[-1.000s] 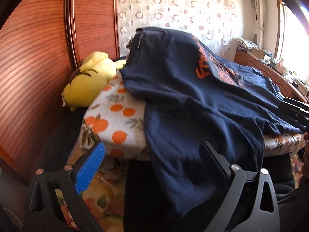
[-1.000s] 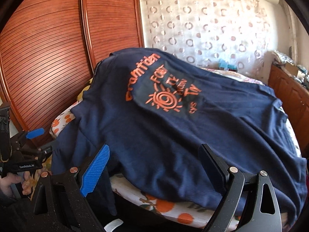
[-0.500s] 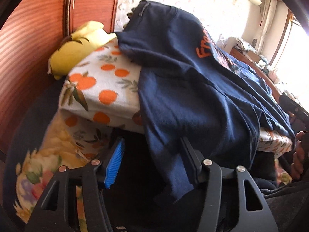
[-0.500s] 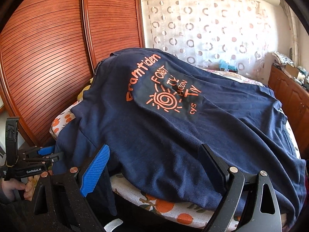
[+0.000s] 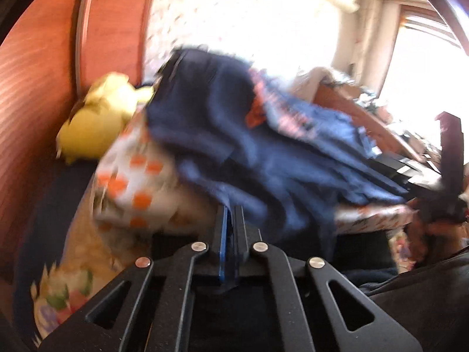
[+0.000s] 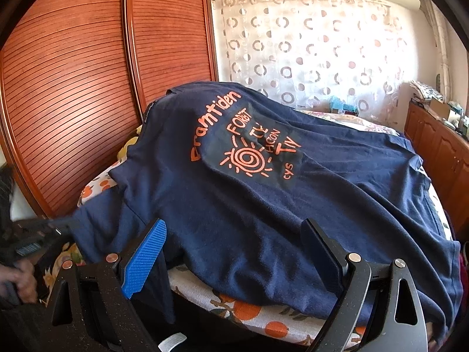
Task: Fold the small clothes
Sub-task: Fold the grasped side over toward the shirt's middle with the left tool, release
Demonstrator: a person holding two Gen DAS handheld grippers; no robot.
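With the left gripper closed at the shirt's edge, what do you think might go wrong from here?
1. The left gripper is shut on the edge of the navy shirt; a thin pinch may slip when pulled.
2. The right gripper is open, so a one-sided pull could skew the shirt.
3. Dragging may rumple the orange-print bedcover.

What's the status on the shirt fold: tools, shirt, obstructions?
Left tool shut on navy T-shirt edge. Right tool open, over the front hem. Shirt spread print-up on bed, unfolded. Nothing blocking; yellow plush toy off to the side.
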